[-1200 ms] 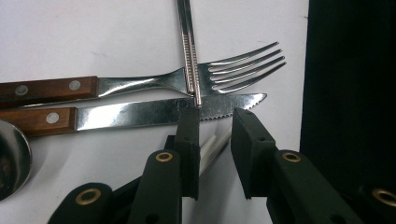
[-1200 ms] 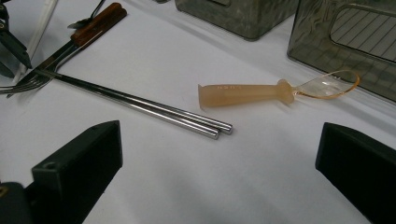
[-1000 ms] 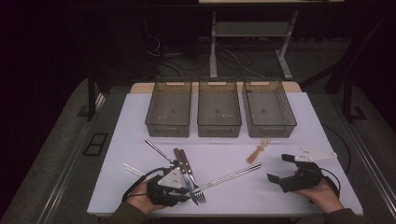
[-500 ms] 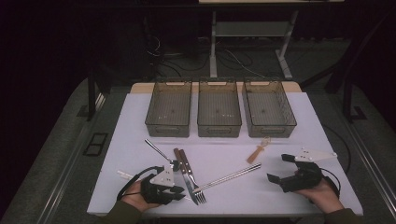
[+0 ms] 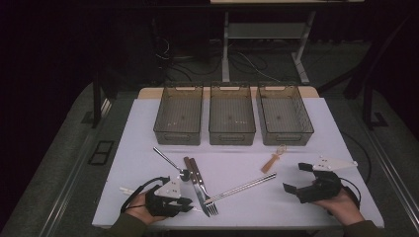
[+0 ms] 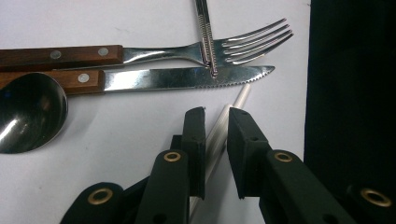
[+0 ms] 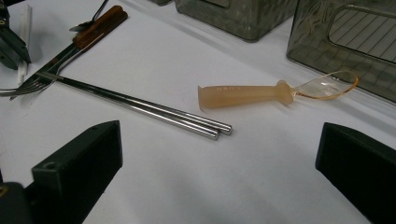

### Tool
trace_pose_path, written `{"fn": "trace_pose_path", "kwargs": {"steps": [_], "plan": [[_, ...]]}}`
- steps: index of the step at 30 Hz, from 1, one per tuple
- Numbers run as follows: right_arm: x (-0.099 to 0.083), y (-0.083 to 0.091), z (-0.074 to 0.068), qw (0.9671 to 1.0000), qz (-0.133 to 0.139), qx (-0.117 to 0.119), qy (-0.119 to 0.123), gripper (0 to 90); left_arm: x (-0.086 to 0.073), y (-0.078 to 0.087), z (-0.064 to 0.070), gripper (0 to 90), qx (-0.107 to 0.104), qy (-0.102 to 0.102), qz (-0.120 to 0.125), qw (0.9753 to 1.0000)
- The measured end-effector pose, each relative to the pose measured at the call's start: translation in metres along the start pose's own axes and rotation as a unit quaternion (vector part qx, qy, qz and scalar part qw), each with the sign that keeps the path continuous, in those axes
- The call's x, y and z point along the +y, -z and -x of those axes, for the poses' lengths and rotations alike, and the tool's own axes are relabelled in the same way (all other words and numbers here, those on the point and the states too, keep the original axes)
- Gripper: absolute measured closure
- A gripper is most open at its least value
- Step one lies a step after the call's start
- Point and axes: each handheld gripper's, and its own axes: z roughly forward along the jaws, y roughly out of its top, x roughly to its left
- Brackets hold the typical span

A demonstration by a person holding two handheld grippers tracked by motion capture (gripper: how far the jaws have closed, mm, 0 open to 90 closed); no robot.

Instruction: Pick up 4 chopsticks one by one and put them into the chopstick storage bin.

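Observation:
My left gripper [image 5: 187, 204] lies at the table's front left, pointing right. In the left gripper view its jaws [image 6: 216, 112] are closed on a thin white stick [image 6: 236, 100], whose other end pokes out left of the hand [image 5: 126, 190]. Just beyond lie a wood-handled knife [image 6: 187, 78], a wood-handled fork [image 6: 163, 51] and a metal spoon [image 6: 28, 112]. A pair of metal chopsticks [image 5: 244, 187] rests across the fork's tines. My right gripper [image 5: 295, 177] stands wide open at the front right, holding nothing. Ahead of it lies a small orange plastic spoon [image 7: 252, 93].
Three empty dark mesh bins [image 5: 178, 136] [image 5: 231, 136] [image 5: 285, 136] stand in a row at the back of the white table [image 5: 148, 118]. The table's front edge runs right by both hands. Bare tabletop [image 7: 243, 168] lies between the right jaws.
My left gripper has slid a little left and toward the front edge, and the white stick has shifted with it. The right gripper has stayed put.

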Motion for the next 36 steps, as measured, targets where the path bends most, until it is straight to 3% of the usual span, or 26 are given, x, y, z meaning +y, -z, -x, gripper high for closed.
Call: {"fn": "trace_pose_path", "kwargs": {"steps": [7, 14, 22, 36], "plan": [[0.0, 0.0, 0.0, 1.0, 0.0, 0.0, 0.0, 0.5, -0.002, 0.002, 0.0, 77.6, 0.0, -0.002, 0.003, 1.0], [0.0, 0.0, 0.0, 1.0, 0.0, 0.001, 0.001, 0.5, -0.014, 0.012, -0.007, 77.0, 0.005, 0.015, 0.015, 0.9998], [0.001, -0.001, 0.0, 1.0, -0.001, 0.001, 0.001, 0.5, -0.017, 0.014, -0.012, 77.0, 0.02, 0.02, 0.015, 0.9995], [0.001, 0.0, 0.0, 1.0, -0.001, 0.001, 0.001, 0.5, -0.023, 0.019, -0.022, 77.0, 0.025, 0.036, 0.021, 0.9988]]}}
